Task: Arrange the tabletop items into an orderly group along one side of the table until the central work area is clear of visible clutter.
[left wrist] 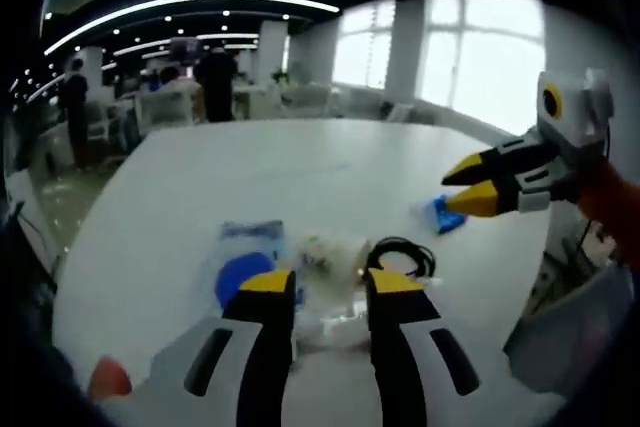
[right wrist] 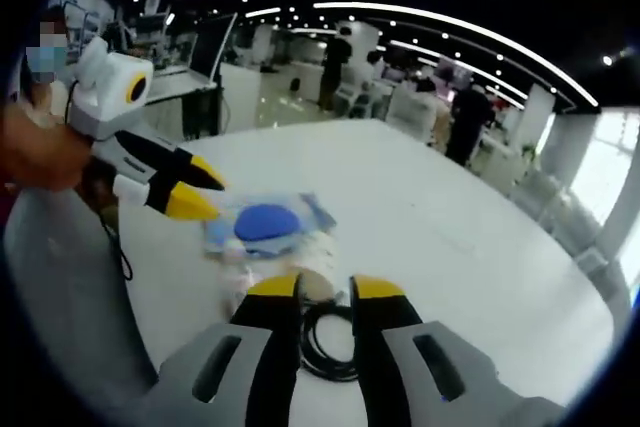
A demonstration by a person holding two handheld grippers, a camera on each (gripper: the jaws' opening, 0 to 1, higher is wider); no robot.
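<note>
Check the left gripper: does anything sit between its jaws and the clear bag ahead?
Nothing visible does. The left gripper has its jaws parted straight in front of the clear bag, with bare table beyond; the black cable and blue disc lie to either side.

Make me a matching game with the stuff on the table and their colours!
Things:
1. cable
2. round disc
3. table
4. tips of the tongs

Colours:
A. white
B. yellow
C. black
D. blue

Pairs: 1-C, 2-D, 3-A, 4-B
</note>
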